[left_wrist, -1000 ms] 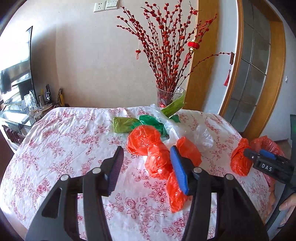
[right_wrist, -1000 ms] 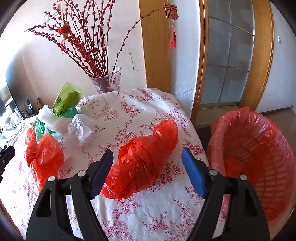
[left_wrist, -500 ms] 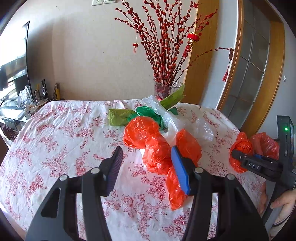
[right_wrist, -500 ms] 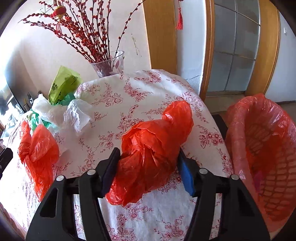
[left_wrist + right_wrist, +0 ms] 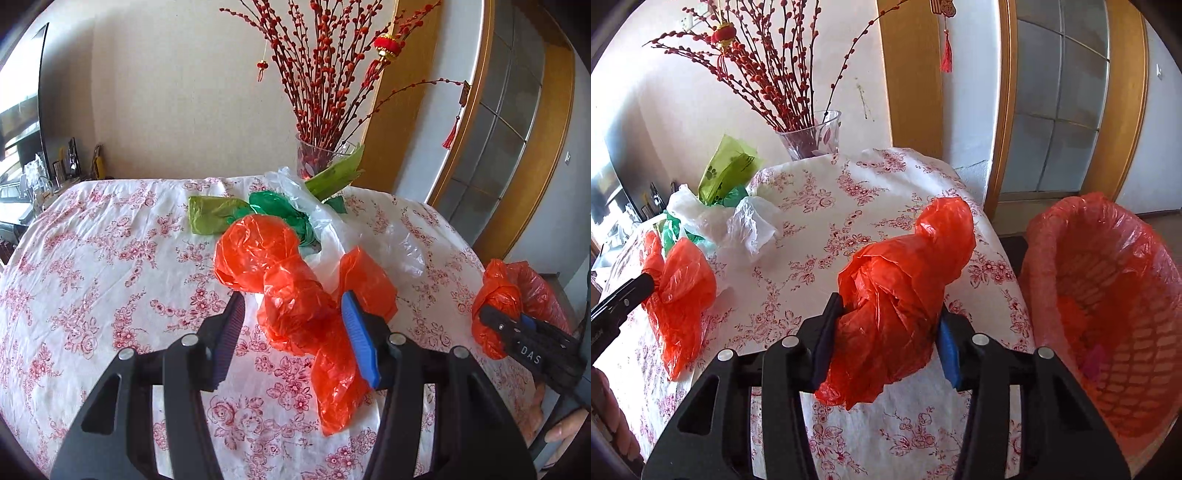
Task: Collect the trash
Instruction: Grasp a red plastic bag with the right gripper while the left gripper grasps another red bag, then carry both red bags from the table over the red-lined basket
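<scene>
The right gripper (image 5: 884, 334) has just been closing and squeezes an orange bag (image 5: 905, 295). The left gripper (image 5: 295, 332) is half open around another orange bag (image 5: 295, 310), not pinching it.

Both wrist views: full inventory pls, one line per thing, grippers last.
orange bag: one, clamped in right gripper
orange bags: knotted bunch, table centre
clear bag: one, beside the bunch
green bags: dark and light green, by the vase
vase: one, glass, red berry branches, table's far edge
tablecloth: white with red flowers
basket: one, orange liner, off the table's right
left gripper: black and blue, jaws apart around the bunch
right gripper: jaws have just closed on the bag
</scene>
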The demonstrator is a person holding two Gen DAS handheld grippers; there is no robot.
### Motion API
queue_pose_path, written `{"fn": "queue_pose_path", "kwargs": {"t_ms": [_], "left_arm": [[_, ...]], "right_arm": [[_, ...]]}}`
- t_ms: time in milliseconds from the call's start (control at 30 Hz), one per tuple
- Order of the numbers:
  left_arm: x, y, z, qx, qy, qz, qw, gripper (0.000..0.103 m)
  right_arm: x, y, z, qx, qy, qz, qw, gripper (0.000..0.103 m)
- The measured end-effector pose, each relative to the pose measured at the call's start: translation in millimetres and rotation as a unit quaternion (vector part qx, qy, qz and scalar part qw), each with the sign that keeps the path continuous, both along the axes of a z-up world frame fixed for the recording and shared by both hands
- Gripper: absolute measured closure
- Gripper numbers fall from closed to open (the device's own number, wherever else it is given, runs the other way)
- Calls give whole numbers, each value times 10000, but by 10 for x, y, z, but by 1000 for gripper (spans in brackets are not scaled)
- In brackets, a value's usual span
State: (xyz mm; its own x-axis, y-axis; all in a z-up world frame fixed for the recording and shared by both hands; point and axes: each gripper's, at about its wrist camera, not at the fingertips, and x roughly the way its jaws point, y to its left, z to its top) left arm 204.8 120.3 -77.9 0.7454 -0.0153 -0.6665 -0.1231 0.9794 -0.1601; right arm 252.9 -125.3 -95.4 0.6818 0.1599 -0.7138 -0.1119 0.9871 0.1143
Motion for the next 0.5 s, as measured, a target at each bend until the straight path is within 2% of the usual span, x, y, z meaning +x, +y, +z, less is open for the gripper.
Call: {"fn": "queue_pose_path", "kwargs": {"t_ms": [167,267,333,500], "left_arm": [[79,24,-107,-270,198,-58,9994,62],[66,0,-120,-252,194,-106,9994,67],[58,-11,-125,-246,182,-136,9994,76],[-11,-11,-84,-217,83,-188,9996,82]], "right_arm": [[-37,1,24,-44,-53,30,10000,55],[-61,-3,33,-45,-68,50,10000,55],[-84,-7,45,-47,-84,61,9999,55],[-141,-37,94,-47,-149,64,9999,55]]}}
